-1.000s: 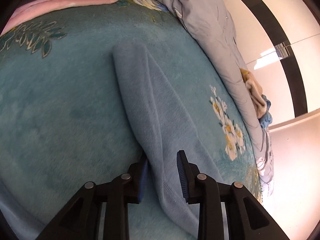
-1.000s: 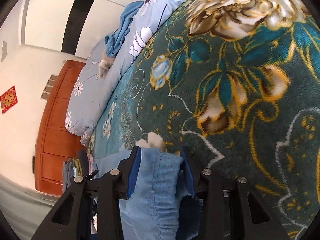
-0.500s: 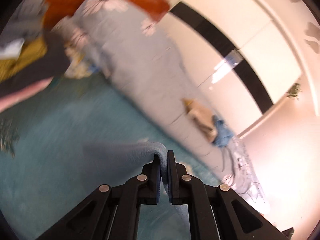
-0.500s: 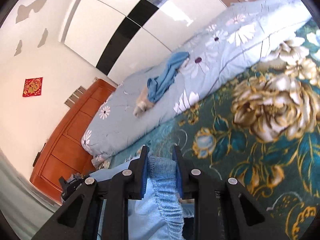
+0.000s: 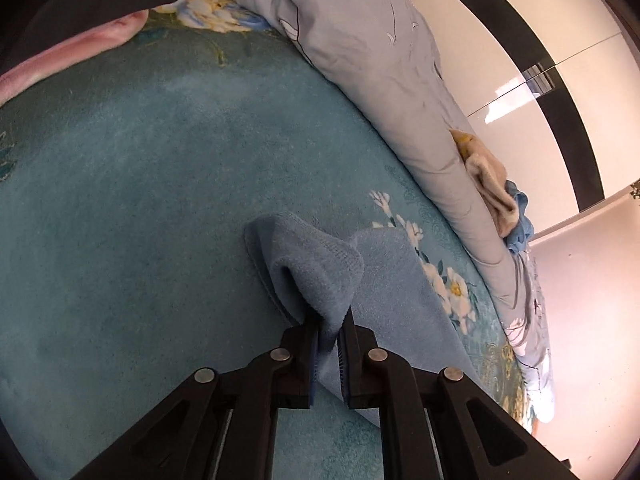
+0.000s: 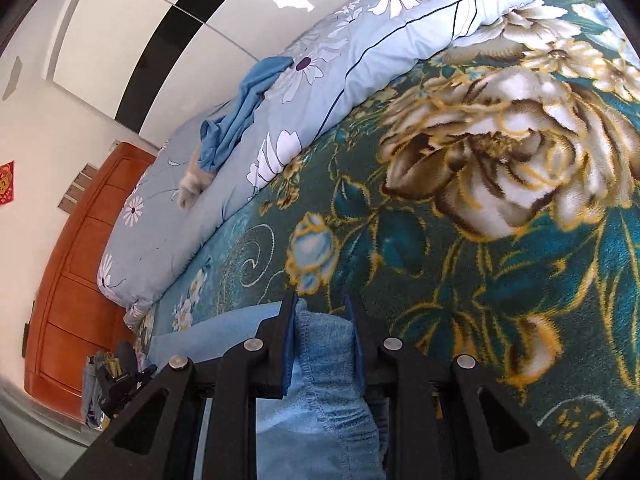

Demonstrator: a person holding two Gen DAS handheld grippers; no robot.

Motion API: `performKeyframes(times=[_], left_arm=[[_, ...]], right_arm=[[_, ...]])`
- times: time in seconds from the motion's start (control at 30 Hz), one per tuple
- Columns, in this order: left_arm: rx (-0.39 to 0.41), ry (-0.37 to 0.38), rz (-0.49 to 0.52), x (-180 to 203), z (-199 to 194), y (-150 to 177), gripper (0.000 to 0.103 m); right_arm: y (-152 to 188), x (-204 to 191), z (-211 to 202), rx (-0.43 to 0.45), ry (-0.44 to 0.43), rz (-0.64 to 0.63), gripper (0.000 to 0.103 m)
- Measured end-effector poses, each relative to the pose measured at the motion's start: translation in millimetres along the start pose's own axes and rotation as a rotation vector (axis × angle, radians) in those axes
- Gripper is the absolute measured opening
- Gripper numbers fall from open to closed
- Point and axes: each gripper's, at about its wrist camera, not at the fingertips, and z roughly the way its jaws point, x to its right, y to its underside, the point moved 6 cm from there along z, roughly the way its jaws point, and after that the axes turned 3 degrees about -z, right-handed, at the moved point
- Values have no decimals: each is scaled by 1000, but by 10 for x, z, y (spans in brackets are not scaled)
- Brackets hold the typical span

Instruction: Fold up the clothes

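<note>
A light blue fleece garment [image 5: 384, 280] lies on the teal floral blanket [image 5: 120, 208] of a bed. My left gripper [image 5: 329, 320] is shut on a bunched fold of the garment, which humps up over its fingertips above the flat part. In the right wrist view my right gripper [image 6: 322, 308] is shut on the garment's stitched elastic edge [image 6: 324, 344], and more of the blue fabric hangs below the fingers. The garment stretches left from there over the blanket [image 6: 480, 240].
A rolled pale blue floral quilt [image 5: 380, 48] lies along the far side of the bed, with a beige cloth [image 5: 488, 184] and a blue cloth [image 6: 236, 116] on it. A pink cloth [image 5: 72, 56] lies at upper left. An orange wooden cabinet [image 6: 76, 280] and white wall panels stand behind.
My left gripper closed on the garment's end, lifted it and carried it over the rest, doubling it. My right gripper narrowed on the waistband edge and tilted upward.
</note>
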Motion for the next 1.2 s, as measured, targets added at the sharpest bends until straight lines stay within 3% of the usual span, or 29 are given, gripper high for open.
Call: performKeyframes(times=[0.1, 0.23, 0.33, 0.43, 0.57, 0.77, 0.97, 1.1, 1.2], left_arm=[[-25, 28, -12, -52, -220, 128, 44], [-58, 65, -28, -120, -514, 299, 45], [-84, 93, -40, -171, -735, 427, 51], [-6, 97, -27, -372, -1187, 623, 58], [158, 11, -28, -849, -1794, 911, 60], [308, -129, -62, -1461, -2267, 1221, 60], [275, -107, -168, -1797, -2164, 1347, 60], [272, -94, -174, -1819, -2145, 1393, 60], [262, -37, -163, -1755, -2092, 1391, 58]], right_arm=[[27, -20, -89, 7, 12, -2, 27], [63, -46, -207, 17, 27, -6, 27], [90, -65, -296, 24, 39, -8, 41], [222, -30, -516, 35, 53, -6, 47], [599, 187, -855, 31, 102, 28, 47], [1071, 412, -1119, 7, 91, 122, 47], [1325, 448, -1011, -43, 74, 154, 47], [1339, 441, -970, -31, 59, 165, 48], [1332, 444, -942, -20, 32, 187, 48]])
